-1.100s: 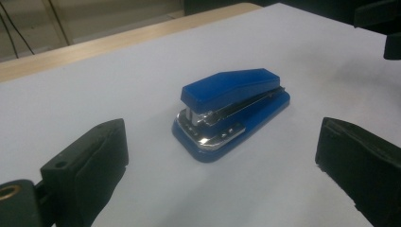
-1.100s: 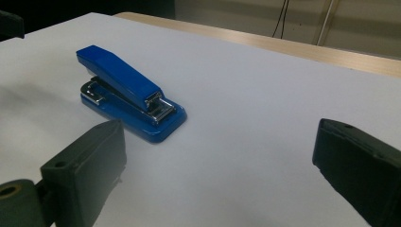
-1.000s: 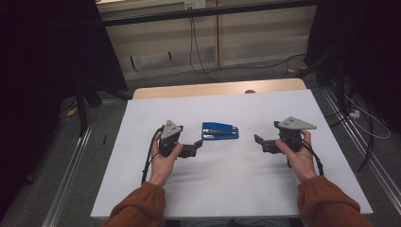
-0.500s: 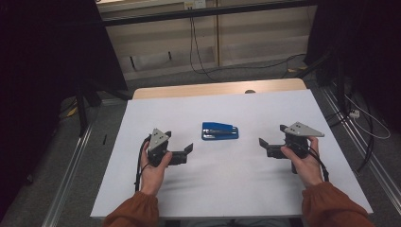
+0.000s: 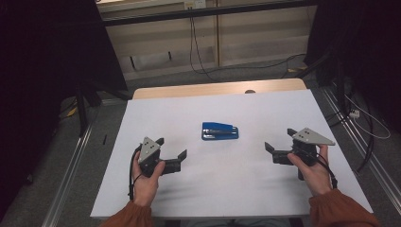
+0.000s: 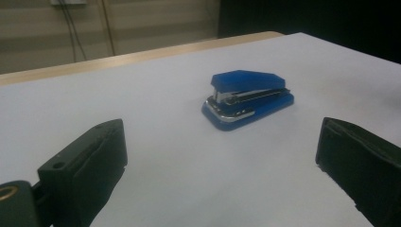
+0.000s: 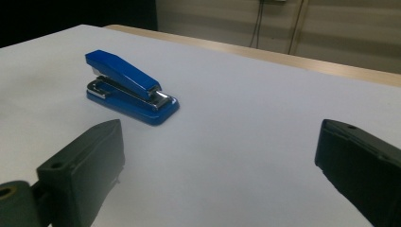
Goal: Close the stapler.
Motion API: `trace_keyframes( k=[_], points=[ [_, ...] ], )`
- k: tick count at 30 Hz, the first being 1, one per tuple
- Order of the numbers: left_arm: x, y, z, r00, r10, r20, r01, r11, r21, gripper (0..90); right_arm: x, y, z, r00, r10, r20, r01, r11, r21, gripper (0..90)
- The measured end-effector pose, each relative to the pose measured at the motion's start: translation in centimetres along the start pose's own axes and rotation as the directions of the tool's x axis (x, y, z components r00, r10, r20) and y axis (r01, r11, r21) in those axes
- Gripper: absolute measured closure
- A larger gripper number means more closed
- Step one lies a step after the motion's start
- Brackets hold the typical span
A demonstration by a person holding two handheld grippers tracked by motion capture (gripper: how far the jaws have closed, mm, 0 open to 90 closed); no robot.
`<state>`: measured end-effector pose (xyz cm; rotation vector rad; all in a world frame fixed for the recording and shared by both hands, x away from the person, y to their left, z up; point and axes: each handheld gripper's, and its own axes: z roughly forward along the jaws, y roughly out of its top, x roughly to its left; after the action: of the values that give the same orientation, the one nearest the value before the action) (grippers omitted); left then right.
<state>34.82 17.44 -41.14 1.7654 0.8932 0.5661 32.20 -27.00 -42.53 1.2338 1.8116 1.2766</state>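
The stapler (image 5: 220, 131) is bright blue with a silver metal strip along its middle. The desk (image 5: 236, 189) is plain white with a pale wood edge at the far side. Both grippers have black jaws and grey top plates; the sleeves are rust orange.

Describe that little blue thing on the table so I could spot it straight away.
Look at the white-covered table. Near its middle, between the left gripper and the right gripper and touched by neither, lies a small blue stapler. Its bright blue body with a silver metal strip makes it the one coloured thing on the sheet.
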Motion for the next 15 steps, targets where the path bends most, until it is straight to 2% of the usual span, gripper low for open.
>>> trace_keyframes(
  k=[5,12,15],
  points=[
    [0.1,-0.3,-1.0,1.0,0.0,-0.002,0.0,1.0,-0.006,2.9,-0.4,-0.5,-1.4,0.9995,-0.004,0.033,0.005,1.0,-0.027,1.4],
    [0.4,-0.6,-1.9,0.9999,-0.005,-0.009,0.005,1.0,0.002,2.9,-1.1,-1.7,-3.4,0.9977,0.003,0.067,-0.001,1.0,-0.027,1.4],
    [0.4,-0.7,-2.3,1.0,0.004,-0.008,-0.004,0.9999,0.011,2.9,-1.2,-2.1,-4.2,0.9972,0.005,0.074,-0.003,1.0,-0.026,1.4]
  ],
)
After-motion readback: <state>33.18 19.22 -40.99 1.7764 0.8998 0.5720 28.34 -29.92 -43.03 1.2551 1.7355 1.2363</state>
